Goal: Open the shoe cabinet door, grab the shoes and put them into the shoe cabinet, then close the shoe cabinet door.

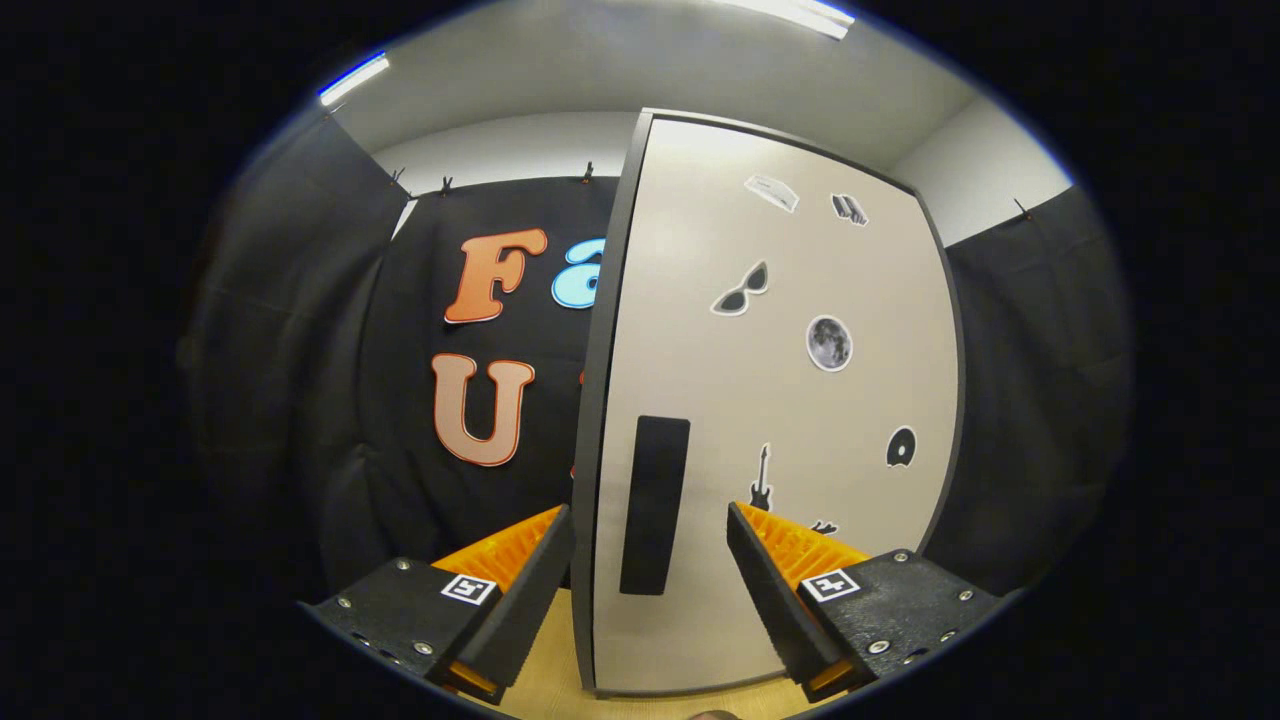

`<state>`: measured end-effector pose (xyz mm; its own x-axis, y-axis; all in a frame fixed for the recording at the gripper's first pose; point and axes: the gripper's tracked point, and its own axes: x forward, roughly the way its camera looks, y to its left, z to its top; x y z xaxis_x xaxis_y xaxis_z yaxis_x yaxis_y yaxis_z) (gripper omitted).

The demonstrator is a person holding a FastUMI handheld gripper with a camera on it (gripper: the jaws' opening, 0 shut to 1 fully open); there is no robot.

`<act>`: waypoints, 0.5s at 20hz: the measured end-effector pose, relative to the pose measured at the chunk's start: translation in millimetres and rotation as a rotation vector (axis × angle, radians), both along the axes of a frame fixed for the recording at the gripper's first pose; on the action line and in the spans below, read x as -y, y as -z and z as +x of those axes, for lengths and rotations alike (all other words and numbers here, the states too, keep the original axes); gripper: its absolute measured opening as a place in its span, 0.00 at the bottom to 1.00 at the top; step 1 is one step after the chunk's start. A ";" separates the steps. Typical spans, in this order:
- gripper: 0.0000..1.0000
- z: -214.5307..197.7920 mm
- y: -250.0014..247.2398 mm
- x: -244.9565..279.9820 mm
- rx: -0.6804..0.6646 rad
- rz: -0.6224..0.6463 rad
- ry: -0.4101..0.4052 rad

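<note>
I hold the gripper level, fingers spread wide apart, either side of the cabinet door's black handle.

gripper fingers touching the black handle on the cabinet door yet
Apart. The gripper view shows the open gripper straddling the handle, pale door visible either side of it.

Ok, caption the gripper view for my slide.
Open gripper faces the shoe cabinet door, its black handle between the fingers.
</note>
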<state>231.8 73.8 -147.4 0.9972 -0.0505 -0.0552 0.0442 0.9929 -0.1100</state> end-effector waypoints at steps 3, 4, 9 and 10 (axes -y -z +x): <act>0.94 11.4 4.7 3.2 0.005 -0.019 0.022; 0.93 12.3 6.8 3.1 -0.003 -0.019 0.021; 0.85 22.8 7.1 8.0 -0.028 -0.016 0.013; 0.83 29.7 8.3 6.9 -0.035 -0.009 0.008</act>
<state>261.6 66.9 -155.7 0.9942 -0.0588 -0.0899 0.0477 0.9916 -0.1205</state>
